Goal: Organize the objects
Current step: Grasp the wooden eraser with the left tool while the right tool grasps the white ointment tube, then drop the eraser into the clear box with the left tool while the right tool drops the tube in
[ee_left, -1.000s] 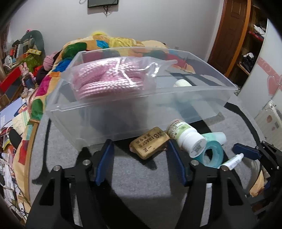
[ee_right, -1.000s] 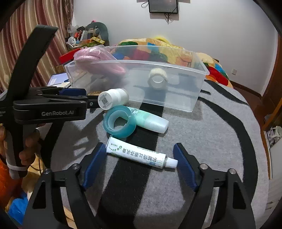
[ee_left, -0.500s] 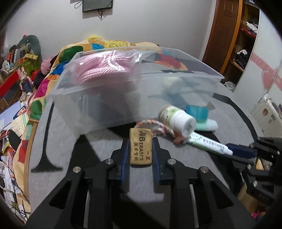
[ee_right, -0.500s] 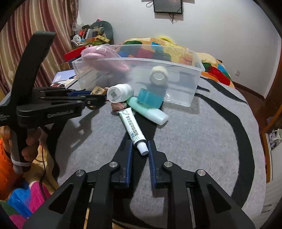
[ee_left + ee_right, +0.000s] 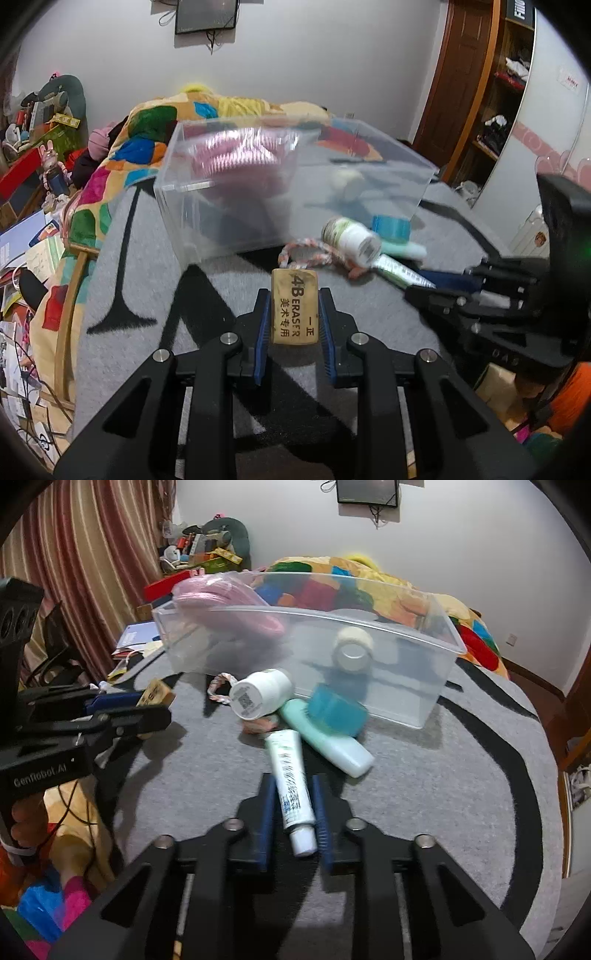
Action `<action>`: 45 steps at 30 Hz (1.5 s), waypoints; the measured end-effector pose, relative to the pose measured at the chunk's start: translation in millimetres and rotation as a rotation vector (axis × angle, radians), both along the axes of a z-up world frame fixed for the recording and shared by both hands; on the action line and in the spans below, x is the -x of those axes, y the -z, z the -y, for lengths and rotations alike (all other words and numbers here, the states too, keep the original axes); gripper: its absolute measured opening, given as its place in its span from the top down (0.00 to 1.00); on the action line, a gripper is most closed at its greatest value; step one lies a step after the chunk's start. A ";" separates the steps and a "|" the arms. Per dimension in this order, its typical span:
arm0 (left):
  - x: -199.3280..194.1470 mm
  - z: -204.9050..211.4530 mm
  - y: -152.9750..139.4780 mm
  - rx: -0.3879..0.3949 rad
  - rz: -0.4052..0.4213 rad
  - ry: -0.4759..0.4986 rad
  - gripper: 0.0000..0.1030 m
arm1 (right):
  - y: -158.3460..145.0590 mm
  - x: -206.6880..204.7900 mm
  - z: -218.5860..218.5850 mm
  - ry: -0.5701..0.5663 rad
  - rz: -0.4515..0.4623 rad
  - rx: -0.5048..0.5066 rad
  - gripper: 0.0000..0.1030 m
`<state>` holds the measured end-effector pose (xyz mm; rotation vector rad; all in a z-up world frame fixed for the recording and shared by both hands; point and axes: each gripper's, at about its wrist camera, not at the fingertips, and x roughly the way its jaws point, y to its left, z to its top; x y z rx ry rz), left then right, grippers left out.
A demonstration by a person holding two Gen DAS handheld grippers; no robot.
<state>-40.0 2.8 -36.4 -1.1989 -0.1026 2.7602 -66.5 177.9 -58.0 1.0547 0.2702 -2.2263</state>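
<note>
The left gripper [image 5: 294, 325] is clamped on a tan eraser [image 5: 294, 312], which stands between its two blue pads with the printed face toward the camera; the far end of the eraser sticks out past the fingertips. Whether it rests on the grey carpet [image 5: 147, 280] or is lifted off it cannot be told.

The right gripper [image 5: 293, 812] is closed around a white tube [image 5: 290, 779] near its cap end. The cap points back toward the gripper body, and the flat end of the tube reaches forward into the pile ahead.

Straight ahead of the right gripper, just past the tube, lie a white pill bottle [image 5: 260, 696] on its side, a pale green bottle [image 5: 328, 744] running off to the right, and a teal tape roll [image 5: 336, 710] leaning on the green bottle. A braided pink-and-white cord [image 5: 221, 690] lies left of the pill bottle, partly under it.

Beyond this pile stands a clear plastic bin [image 5: 424, 686]. Inside it, on the left, is a bag of pink yarn [image 5: 229, 609], and toward the middle a small pale roll [image 5: 352, 648]. From the left gripper the bin is ahead and slightly left, with the pile ahead to the right, near the eraser's far end.
</note>
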 end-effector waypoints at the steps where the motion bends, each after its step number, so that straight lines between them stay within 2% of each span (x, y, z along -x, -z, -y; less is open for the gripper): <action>1: 0.2 0.3 -5.3 -0.004 -0.014 0.001 0.77 | -1.2 -1.1 -1.1 -0.001 -0.001 0.004 0.86; 6: 0.5 -1.1 -27.8 -0.018 -0.070 0.005 0.77 | -18.4 -9.2 -15.1 -0.008 -0.010 0.054 0.86; 12: 11.7 0.2 -57.6 -0.033 -0.128 0.002 0.77 | -56.5 -5.7 -33.2 0.015 -0.059 0.152 0.86; 15: 23.5 -2.8 -70.3 -0.017 -0.153 -0.001 0.77 | -74.7 0.7 -33.1 0.047 -0.130 0.150 0.86; 19: 50.4 -10.3 -78.4 -0.012 -0.148 0.018 0.77 | -86.2 20.9 -25.7 0.100 -0.177 0.135 0.86; 26: 111.6 -21.7 -60.1 0.002 -0.042 0.043 0.77 | -80.4 81.4 -6.8 0.161 -0.139 0.077 0.86; 32: 135.0 -29.9 -36.3 0.058 0.026 0.046 0.77 | -58.6 113.5 3.8 0.176 -0.064 0.034 0.86; 38: 127.7 -31.3 -39.6 0.058 -0.002 0.058 0.70 | -49.6 111.2 6.0 0.154 -0.037 0.022 0.85; 45: 100.8 -29.9 -62.7 0.063 -0.068 0.056 0.70 | -70.4 92.2 -5.2 0.136 -0.067 0.066 0.77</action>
